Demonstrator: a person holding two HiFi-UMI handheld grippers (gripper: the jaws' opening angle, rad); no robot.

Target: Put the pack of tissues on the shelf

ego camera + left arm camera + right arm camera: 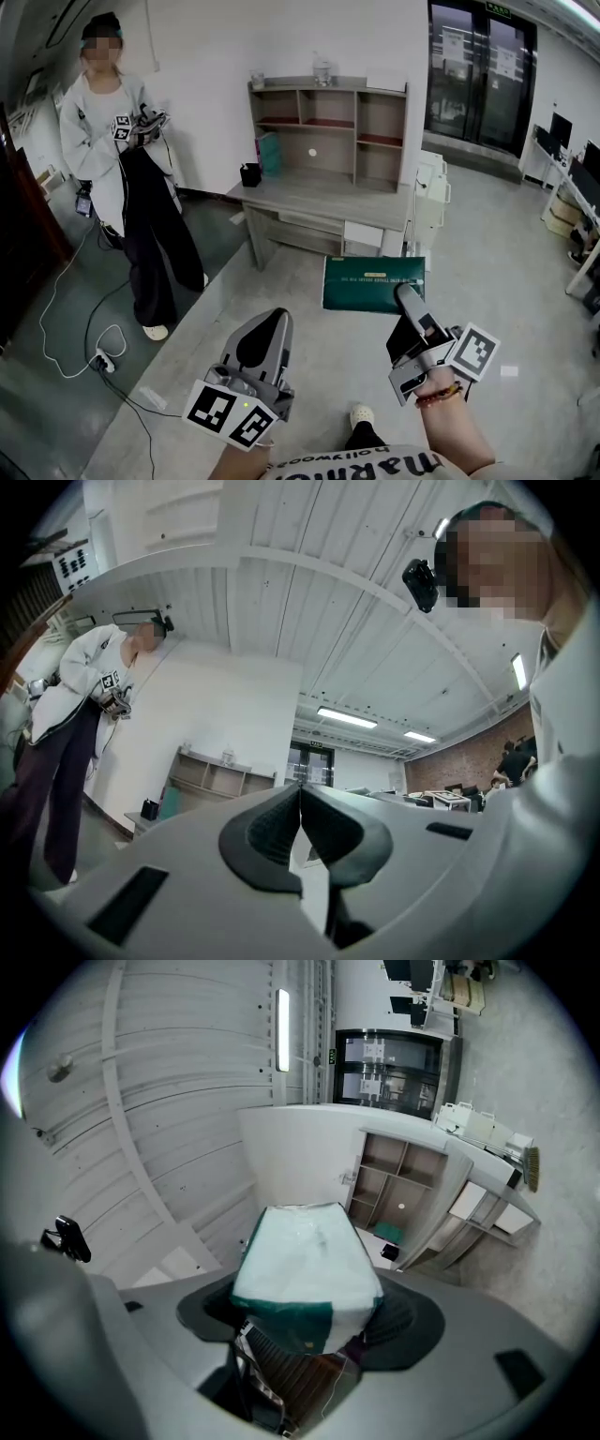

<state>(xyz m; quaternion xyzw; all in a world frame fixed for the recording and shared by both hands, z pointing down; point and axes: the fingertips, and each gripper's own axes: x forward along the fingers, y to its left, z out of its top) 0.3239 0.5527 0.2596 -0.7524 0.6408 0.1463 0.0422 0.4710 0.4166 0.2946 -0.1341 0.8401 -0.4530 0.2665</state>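
While the pack is not yet on the shelf, several things could go wrong, and I take them from the left side to the right.

At the far left a person stands beside the desk, and a cable with a power strip lies on the floor near that person's feet. If the carrier walks too much to the left, a foot could catch the cable, I think.

The left gripper is empty, with its jaws pressed together, so it gives no support to the load.

In the middle, the desk carries the shelf, which is well apart from the carrier across the bare floor. A bottle stands on top of the shelf and a black pot on the desk below. A careless reach could knock one of them.

To the right, the pack of tissues is in the air, clamped between the wide jaws of the right gripper. They seem to hold only its near end, and most of the pack sticks out in front. Because the wrap is soft and smooth, it may sag or slide out during the walk. Its far end could also hit a shelf divider when it enters a compartment.
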